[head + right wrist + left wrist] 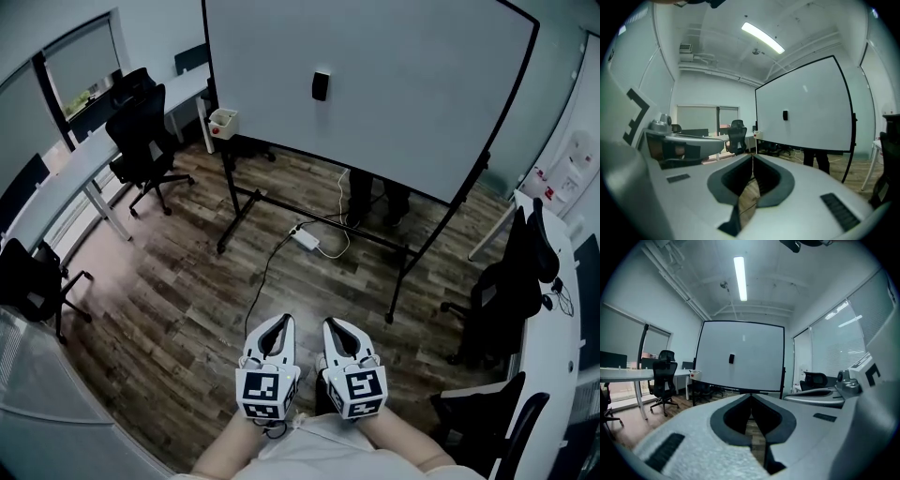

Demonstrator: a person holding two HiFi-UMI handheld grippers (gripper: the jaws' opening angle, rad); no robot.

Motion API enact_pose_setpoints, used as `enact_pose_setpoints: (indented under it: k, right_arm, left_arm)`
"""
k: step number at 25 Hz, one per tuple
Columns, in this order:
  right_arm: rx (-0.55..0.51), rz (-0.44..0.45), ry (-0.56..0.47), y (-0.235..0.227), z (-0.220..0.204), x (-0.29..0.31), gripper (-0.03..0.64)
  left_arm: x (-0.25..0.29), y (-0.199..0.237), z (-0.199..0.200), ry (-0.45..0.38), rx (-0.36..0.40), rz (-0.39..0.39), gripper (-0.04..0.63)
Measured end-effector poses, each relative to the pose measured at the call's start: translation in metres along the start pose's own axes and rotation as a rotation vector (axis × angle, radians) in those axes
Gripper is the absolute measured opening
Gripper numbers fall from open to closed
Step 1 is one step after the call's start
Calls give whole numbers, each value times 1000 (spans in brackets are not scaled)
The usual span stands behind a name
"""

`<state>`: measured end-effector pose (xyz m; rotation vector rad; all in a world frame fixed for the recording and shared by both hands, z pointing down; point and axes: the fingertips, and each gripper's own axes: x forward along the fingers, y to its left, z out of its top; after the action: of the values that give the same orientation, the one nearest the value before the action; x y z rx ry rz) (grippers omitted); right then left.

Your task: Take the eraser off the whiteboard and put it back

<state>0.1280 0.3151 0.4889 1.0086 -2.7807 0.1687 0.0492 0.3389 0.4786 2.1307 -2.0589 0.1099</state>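
Observation:
A small black eraser (321, 85) sticks to the upper middle of a large whiteboard (394, 103) on a wheeled black stand. The eraser (731, 358) also shows far ahead in the left gripper view, and the eraser (785, 115) in the right gripper view. My left gripper (277, 322) and right gripper (336, 326) are held side by side low in the head view, well short of the board. Both point toward it. Each has its jaws shut tip to tip with nothing between them.
A power strip (306, 237) and cables lie on the wood floor under the board. Black office chairs (142, 141) and white desks (70, 178) stand at the left. More chairs (506, 291) and a desk line the right. Someone's legs (370, 197) show behind the board.

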Motion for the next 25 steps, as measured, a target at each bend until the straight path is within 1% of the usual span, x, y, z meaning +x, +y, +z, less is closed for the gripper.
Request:
enact_pose_setpoints:
  k: [3, 6, 11, 14, 17, 20, 25]
  right_arm:
    - [2, 9, -6, -26, 6, 30, 28]
    - [2, 20, -43, -56, 22, 64, 28]
    - [-28, 45, -75, -124, 56, 125, 28]
    - [-38, 53, -74, -160, 66, 158, 28]
    - [-22, 41, -79, -192, 73, 186, 28]
    - [-16, 39, -82, -212, 80, 210, 28]
    - [-15, 41, -39, -232, 76, 254, 28]
  left_arm:
    - [35, 8, 2, 6, 3, 14, 17]
    - [76, 18, 14, -12, 1, 36, 17]
    - [164, 22, 42, -42, 5, 51, 17]
    - [211, 26, 50, -48, -5, 63, 17]
    - [252, 28, 55, -38, -10, 63, 17]
    - [288, 34, 62, -26, 3, 46, 17]
    - [340, 60, 73, -22, -14, 24, 17]
